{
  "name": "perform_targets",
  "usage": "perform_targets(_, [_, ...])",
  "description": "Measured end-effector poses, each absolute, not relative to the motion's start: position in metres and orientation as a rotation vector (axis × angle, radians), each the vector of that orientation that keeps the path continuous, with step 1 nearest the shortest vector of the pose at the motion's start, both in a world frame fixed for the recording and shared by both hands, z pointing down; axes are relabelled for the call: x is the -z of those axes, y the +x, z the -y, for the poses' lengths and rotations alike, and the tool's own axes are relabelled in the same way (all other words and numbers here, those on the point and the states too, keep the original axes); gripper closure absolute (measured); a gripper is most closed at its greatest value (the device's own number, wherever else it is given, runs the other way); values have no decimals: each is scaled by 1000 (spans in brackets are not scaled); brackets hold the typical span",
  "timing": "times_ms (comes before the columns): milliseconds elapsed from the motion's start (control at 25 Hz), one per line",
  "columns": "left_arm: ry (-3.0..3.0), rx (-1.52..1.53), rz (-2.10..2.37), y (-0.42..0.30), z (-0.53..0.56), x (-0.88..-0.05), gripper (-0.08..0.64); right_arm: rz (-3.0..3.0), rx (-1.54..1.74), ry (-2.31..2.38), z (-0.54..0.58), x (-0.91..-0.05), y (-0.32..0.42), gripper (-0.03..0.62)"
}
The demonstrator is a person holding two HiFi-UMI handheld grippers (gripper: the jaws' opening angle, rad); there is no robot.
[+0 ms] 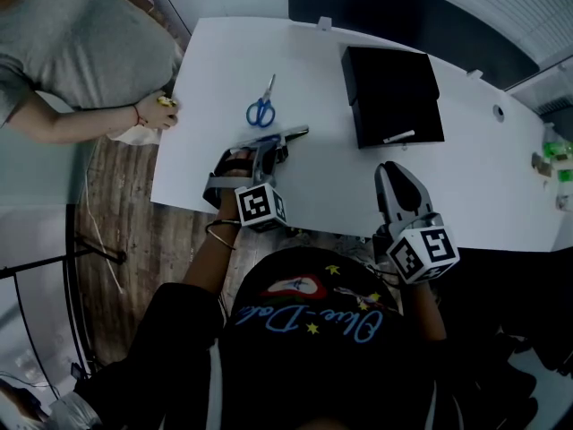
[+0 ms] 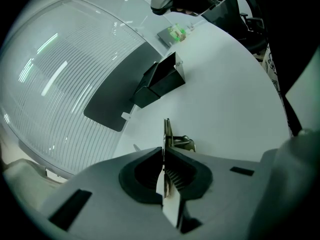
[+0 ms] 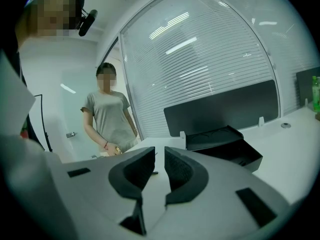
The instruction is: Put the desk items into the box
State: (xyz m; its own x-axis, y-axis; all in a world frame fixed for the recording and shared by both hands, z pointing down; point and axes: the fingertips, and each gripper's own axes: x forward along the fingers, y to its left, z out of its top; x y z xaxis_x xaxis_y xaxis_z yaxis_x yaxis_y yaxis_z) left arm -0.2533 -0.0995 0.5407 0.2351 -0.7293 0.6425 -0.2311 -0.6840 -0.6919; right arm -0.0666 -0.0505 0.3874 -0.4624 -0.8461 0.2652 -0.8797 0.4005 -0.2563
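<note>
The black box point(image 1: 394, 115) sits open on the white desk point(image 1: 340, 195), on the far side from the person holding the grippers. A small white pen-shaped thing point(image 1: 398, 137) lies inside it, against the near wall.

The left gripper point(image 1: 276, 144) is down at the desk, to the left of the box and nearer the person than it. Its jaws are pressed together on a thin metal tool point(image 1: 295, 133). The tool's free end sticks out past the jaw tips toward the box. In the left gripper view point(image 2: 165, 151) the flat blade-like strip point(image 2: 167, 134) stands on edge between the pads, with a small metal clip on its side, and the box point(image 2: 162, 79) lies well beyond it.

A pair of blue-handled scissors point(image 1: 260, 110) lies on the desk left of the box, just past the left gripper.

The right gripper point(image 1: 394, 170) hovers at the desk's near edge, just in front of the box. In its own view point(image 3: 157, 156) the jaws stand slightly apart with nothing between them, and the box point(image 3: 225, 144) is ahead to the right.

A second person in a grey shirt point(image 1: 81, 43) stands at the desk's left end, far from the box, one hand point(image 1: 159, 110) at the corner.
</note>
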Motion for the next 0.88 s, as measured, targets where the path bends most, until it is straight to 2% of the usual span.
perform_targets(400, [-2022, 1444, -925, -253, 104, -519, 538, 2577, -552, 1570, 56, -386, -58, 528])
perform_targets(880, [-1963, 1403, -1014, -233, 97, -455, 538, 2659, -538, 1509, 67, -372, -37, 528])
